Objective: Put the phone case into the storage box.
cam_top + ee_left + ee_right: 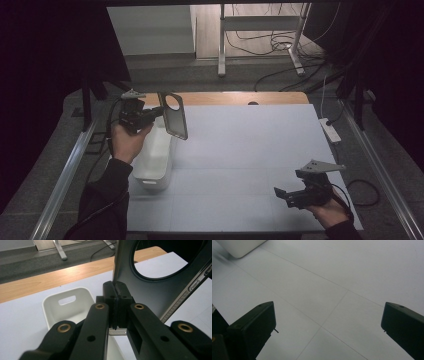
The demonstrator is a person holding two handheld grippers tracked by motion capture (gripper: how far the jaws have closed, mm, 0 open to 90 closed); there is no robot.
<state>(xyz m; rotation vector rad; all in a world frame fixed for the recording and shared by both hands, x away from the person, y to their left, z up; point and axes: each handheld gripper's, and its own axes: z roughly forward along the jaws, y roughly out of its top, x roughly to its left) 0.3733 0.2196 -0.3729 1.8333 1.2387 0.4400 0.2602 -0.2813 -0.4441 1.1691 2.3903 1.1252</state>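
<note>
Dim light is falling from above; the left gripper (115, 302) is looming blurred nearest its camera, darkness crowding the high view's edges.

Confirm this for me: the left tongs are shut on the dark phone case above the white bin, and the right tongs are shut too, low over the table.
One thing is wrong: the right tongs are open, not shut. The right gripper view shows their jaws standing wide apart over the bare white table. The rest holds: the left tongs are shut on the dark phone case above the white bin.
</note>
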